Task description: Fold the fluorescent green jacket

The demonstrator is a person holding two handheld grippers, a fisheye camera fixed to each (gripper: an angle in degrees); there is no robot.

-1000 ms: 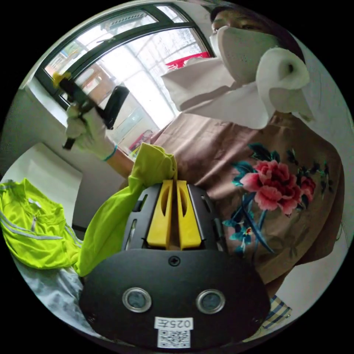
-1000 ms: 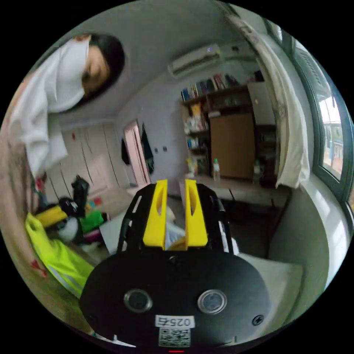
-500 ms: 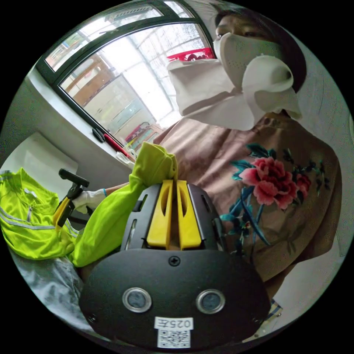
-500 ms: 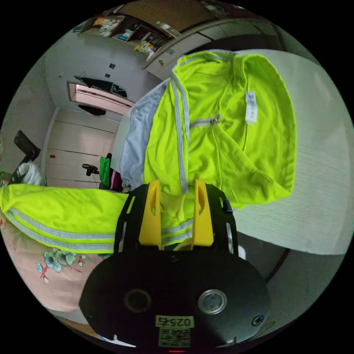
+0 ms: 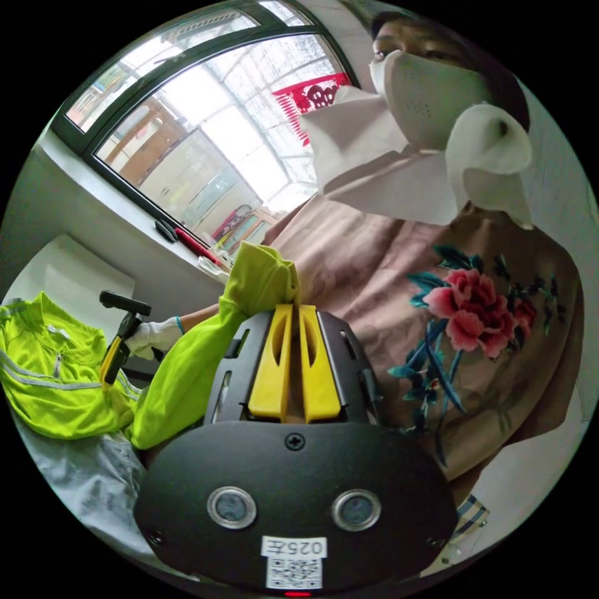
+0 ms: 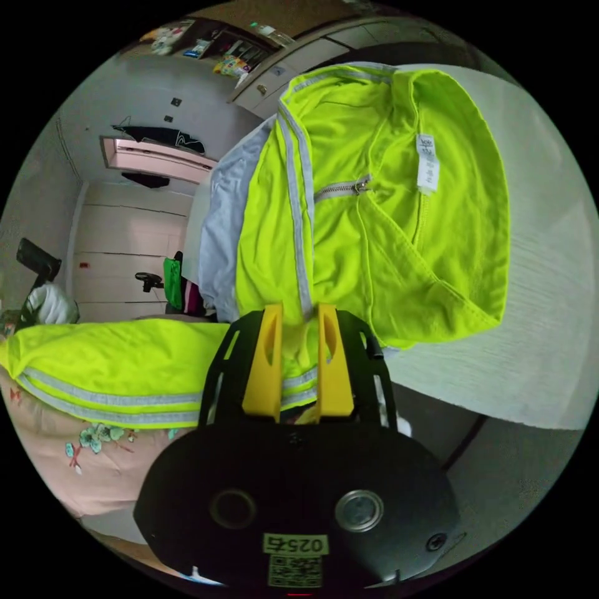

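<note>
jacket (image 6: 374, 206) cuff hidden between fingers, label print too small

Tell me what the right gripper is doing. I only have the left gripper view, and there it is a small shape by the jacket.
Observer: In the right gripper view, the right gripper has fabric of the fluorescent green jacket between its jaws, where the sleeve meets the body. I cannot tell whether they press on it.
Operator: How does the sleeve run from there?
Observer: The sleeve stretches out sideways, two grey stripes along it, to the person's other gloved hand.
Operator: Is the collar closed?
Observer: No. The zipper pull stops short of it, and the collar lies open, showing a white label inside.
</note>
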